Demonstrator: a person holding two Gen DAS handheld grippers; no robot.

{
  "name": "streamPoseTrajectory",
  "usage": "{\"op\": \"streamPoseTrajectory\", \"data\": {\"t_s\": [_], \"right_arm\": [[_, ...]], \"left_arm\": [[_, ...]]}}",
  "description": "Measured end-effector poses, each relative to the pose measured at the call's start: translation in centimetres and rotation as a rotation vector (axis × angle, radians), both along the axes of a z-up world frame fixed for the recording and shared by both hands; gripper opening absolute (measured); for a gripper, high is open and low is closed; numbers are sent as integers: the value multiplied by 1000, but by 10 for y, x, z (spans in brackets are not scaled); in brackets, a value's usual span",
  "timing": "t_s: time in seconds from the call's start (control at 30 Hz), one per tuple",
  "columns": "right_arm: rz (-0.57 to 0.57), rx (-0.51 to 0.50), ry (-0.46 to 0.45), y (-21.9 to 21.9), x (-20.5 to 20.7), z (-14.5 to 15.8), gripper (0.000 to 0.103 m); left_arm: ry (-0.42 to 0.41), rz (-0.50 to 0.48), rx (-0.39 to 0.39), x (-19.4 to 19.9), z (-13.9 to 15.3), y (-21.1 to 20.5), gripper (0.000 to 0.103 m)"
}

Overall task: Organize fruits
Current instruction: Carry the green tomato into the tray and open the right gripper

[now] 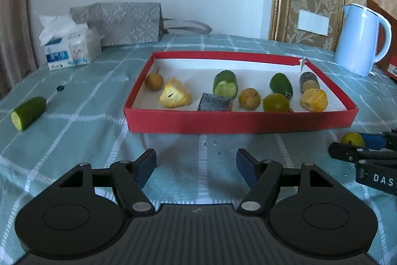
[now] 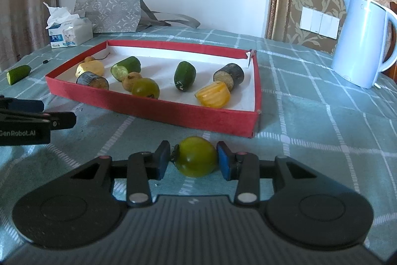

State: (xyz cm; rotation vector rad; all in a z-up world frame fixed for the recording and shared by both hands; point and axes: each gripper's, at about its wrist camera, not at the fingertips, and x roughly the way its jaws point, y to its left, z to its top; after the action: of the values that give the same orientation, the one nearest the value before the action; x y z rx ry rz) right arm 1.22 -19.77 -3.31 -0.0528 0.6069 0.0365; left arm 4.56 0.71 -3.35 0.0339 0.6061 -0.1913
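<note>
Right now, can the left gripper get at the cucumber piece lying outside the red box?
Probably yes. The left gripper is open and empty, and the cucumber piece lies alone on bare tablecloth, clear of the red box. Nothing sits between them.

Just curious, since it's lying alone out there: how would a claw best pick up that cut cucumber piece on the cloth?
Grip the cucumber piece across its round green sides, mid-length, coming from above. It lies on its side, so the cut end gives no hold.

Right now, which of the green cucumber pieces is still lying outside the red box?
The cucumber piece on the tablecloth, far left of the red box, near the tissue pack. The other two green pieces lie inside the box.
</note>
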Motion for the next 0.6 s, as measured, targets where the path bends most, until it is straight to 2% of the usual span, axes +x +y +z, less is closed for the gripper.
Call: {"op": "streamPoseTrajectory", "data": {"t_s": [0.37,0.6], "right_arm": [[-25,-10,-18,-1,-4,2,38],[-29,-22,-62,-4,-6,21,38]], "left_arm": [[11,15,18,1,-3,0,71],[15,11,20,2,-3,-1,76]]}}
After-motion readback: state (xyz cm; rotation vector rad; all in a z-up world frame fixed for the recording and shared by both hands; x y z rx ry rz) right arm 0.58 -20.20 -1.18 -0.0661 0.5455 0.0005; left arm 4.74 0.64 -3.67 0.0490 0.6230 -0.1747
